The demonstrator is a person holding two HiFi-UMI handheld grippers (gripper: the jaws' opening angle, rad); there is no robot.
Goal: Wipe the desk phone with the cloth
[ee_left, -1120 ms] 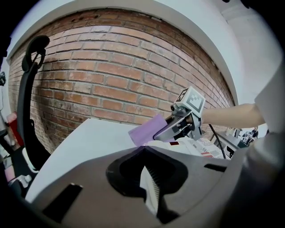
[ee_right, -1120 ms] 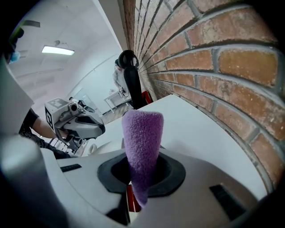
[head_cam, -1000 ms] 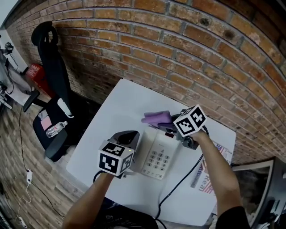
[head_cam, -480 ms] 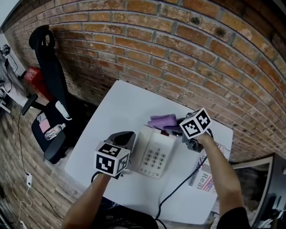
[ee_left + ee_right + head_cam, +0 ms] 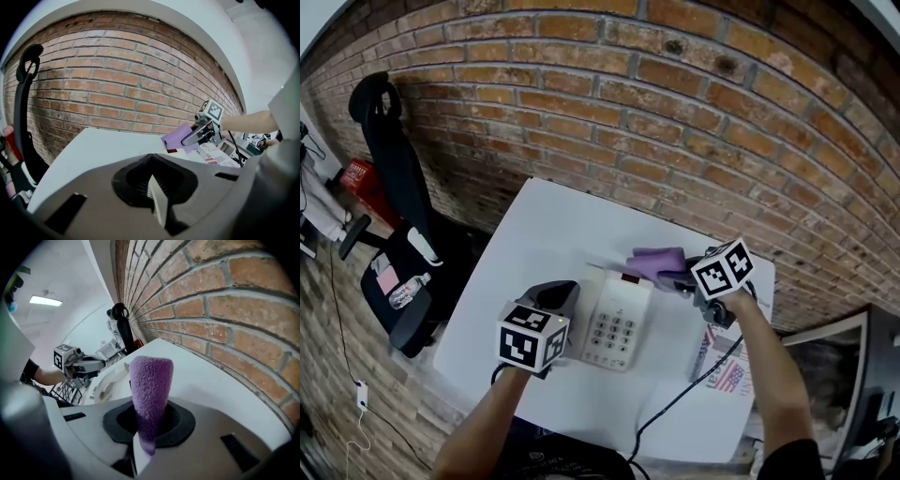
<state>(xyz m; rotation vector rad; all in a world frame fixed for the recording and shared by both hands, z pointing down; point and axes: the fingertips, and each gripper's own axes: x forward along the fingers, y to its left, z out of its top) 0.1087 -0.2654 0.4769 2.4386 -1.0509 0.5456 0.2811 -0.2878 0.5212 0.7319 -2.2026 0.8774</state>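
The cloth is being pinched in the closed jaws of the right gripper at the far end of the phone on the counter, so wiping is judged under way. The left gripper is being held just beside the phone, jaws together on nothing. A light drag across the keypad is being called for next.
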